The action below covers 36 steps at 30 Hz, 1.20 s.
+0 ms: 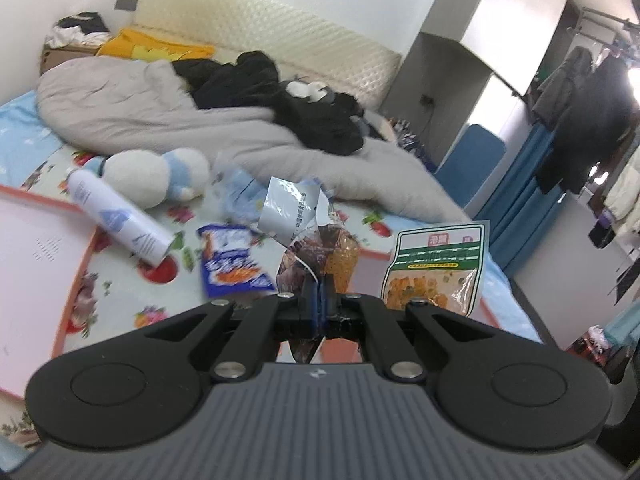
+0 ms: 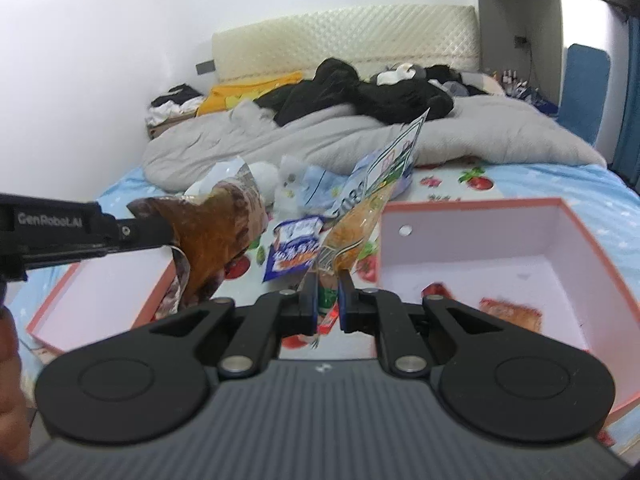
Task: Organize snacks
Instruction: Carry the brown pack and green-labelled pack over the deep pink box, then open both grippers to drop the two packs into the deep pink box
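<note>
Both grippers carry a snack above the bed.

Left gripper [image 1: 319, 294]: jaws pressed together on the lower edge of the brown bag [image 1: 320, 248], which stands up from the pinch with its silver top flopping over. The edge grip suits thin film; the bag hangs free of the bedsheet [image 1: 120, 280].

Right gripper [image 2: 328, 294]: jaws pinching the bottom seam of the green pouch [image 2: 372, 200], which leans up and to the right. Held low, so its contents sit above the jaws; we judge it may sag or swing.

In the right wrist view the box [image 2: 552, 248] lies open to the right, with two reddish packets [image 2: 508, 312] on its floor. We take it as the destination. The lid [image 2: 100, 292] lies to the left, under the brown bag.

Not yet gathered: the blue packet [image 2: 296, 250] lies flat on the sheet between lid and box. A spray can [image 1: 116, 218] and plush toy [image 1: 160, 176] lie beyond it; neither is a snack.

Judgement: both bags are lifted clear and ready to carry across to the box.
</note>
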Each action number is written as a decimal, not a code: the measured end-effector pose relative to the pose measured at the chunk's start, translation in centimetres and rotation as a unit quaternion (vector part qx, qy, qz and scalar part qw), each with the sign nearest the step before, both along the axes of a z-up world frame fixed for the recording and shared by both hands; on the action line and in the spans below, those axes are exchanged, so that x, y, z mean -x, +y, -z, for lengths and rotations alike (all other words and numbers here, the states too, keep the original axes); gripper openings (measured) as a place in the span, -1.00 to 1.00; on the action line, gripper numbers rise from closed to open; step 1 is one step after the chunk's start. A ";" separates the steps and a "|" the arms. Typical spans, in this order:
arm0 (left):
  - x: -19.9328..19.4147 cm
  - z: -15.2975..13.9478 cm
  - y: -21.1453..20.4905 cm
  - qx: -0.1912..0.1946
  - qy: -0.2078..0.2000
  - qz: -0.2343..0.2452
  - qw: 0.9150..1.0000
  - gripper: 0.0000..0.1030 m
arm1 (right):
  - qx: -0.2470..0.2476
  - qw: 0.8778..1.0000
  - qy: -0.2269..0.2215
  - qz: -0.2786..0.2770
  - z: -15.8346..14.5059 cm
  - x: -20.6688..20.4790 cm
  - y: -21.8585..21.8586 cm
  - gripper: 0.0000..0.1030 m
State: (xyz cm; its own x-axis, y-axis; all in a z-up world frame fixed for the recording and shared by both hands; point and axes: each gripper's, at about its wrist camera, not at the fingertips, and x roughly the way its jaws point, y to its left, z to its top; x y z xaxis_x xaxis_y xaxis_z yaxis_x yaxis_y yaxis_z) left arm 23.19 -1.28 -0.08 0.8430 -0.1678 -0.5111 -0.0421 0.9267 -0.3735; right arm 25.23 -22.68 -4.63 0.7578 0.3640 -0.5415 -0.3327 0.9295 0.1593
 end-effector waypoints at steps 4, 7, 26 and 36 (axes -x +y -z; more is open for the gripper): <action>-0.6 -1.7 -1.6 0.004 -0.017 0.018 1.000 -0.97 | -0.001 1.000 -0.016 0.012 -1.3 -0.4 -1.5 -0.76; -1.0 -2.8 -3.0 0.008 -0.028 0.031 0.999 -0.97 | 0.001 0.999 -0.028 0.022 -2.3 -0.6 -2.5 -0.76; -8.0 2.0 -15.1 0.007 0.029 0.132 0.991 -0.97 | 0.040 0.994 0.007 0.101 1.3 -2.2 -12.2 -0.76; -12.6 7.9 -18.9 -0.028 0.093 0.152 0.984 -0.96 | 0.038 0.991 0.085 0.095 8.1 -4.9 -14.6 -0.75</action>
State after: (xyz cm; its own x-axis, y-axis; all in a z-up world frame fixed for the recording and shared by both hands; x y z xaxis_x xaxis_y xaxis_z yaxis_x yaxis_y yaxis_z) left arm 35.78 -20.22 -8.00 0.6497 -0.3649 -0.6669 0.1777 0.9259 -0.3335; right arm 30.15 -37.24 -12.73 0.7044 0.1771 -0.6874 -0.1245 0.9842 0.1260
